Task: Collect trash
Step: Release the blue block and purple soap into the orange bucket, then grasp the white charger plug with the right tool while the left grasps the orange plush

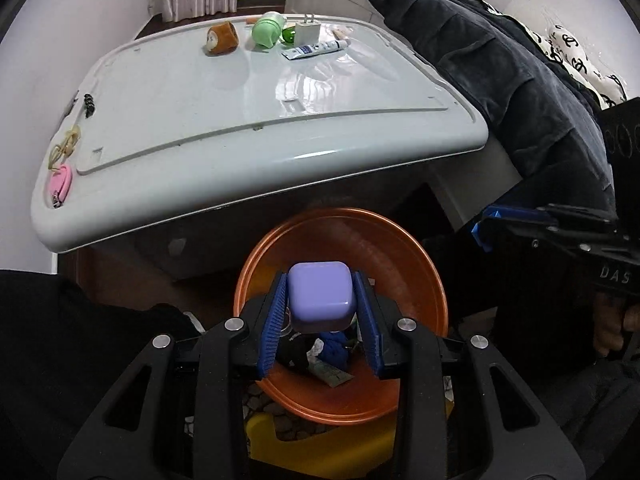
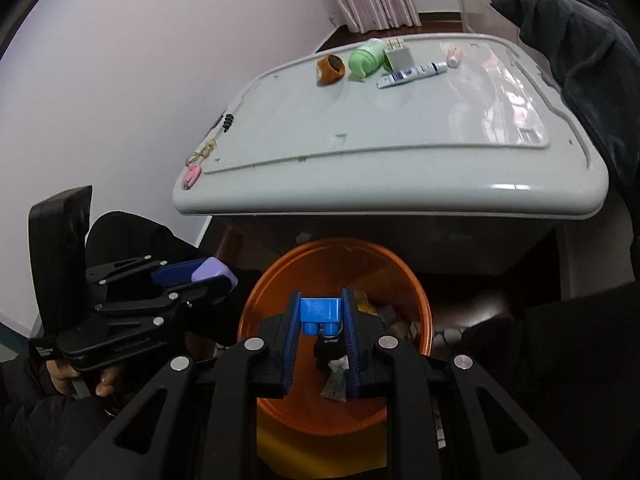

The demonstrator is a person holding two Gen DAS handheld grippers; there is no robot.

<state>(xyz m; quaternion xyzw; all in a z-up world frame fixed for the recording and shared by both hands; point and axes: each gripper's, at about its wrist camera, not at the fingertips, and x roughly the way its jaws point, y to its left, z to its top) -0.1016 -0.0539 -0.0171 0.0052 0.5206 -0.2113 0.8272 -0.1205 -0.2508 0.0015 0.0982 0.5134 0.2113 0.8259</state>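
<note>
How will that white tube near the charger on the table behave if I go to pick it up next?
The white tube lies flat on the glossy table, so it may skid under a push. It looks like a soft squeeze tube, probably light, and likely to dent or flex between the fingers. Its crimped flat end should stop it rolling far.

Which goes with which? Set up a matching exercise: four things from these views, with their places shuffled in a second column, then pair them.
Things:
1. purple case
2. blue block
3. pink pouch
4. white tube

Places:
A. lying at the far end of the grey lid, beside a white charger
B. clamped in the right tool, above the orange bin
C. clamped in the left tool, above the orange bin
D. at the near left corner of the grey lid

Pairs: 1-C, 2-B, 3-D, 4-A
</note>
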